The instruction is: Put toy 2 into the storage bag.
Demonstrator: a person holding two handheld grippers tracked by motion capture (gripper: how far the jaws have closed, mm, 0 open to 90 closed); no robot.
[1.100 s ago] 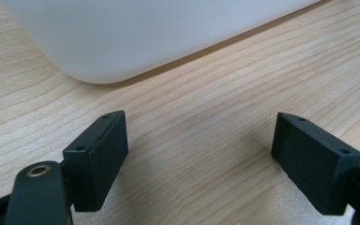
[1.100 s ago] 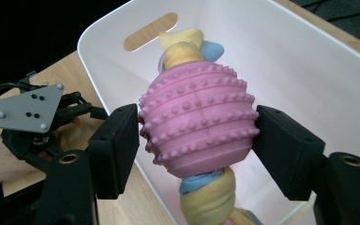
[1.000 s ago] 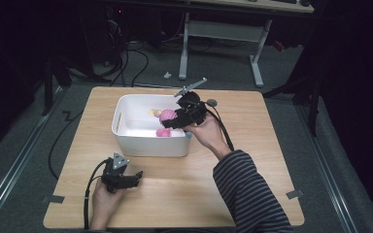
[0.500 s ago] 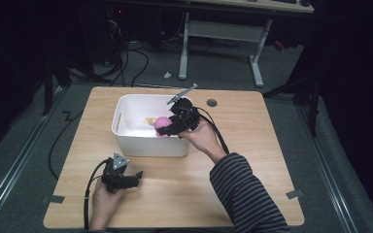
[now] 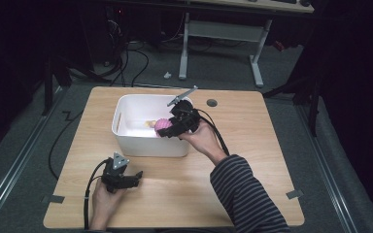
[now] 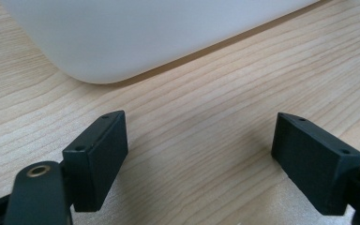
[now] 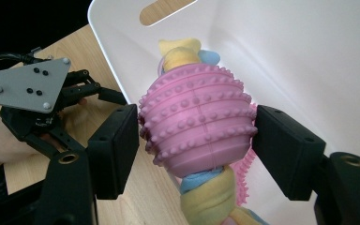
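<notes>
High view: a light wooden tabletop (image 5: 252, 184) with rounded corners stands on a grey floor in a dark room. A white rectangular plastic bin (image 5: 126, 138) with cut-out handles sits toward the far left of the tabletop. Just right of the bin's far right corner a small round grey grommet (image 5: 211, 103) is set into the wood. Beyond the bin, off the table, black cables (image 5: 141, 63) lie loose on the floor, and a white metal desk frame (image 5: 221, 34) stands behind them. Strips of grey tape (image 5: 294, 194) mark the floor at the tabletop's near corners.

Over the bin's right wall the right gripper (image 5: 171, 130), held by a hand in a striped sleeve (image 5: 245, 194), is clamped on a pink knobbly rubber ball (image 5: 163, 125). The right gripper view shows both black jaws pressed against the ball's sides, and a yellow and blue fleece rope (image 7: 211, 199) running through the ball, its ends showing above and below. The ball hangs inside the bin, near the right wall and above the bottom.

In front of the bin, near its front left corner, the left gripper (image 5: 136, 175) rests on the bare wood in a hand. The left gripper view shows its jaws spread wide apart with nothing between them, pointing at the bin's rounded lower corner.
</notes>
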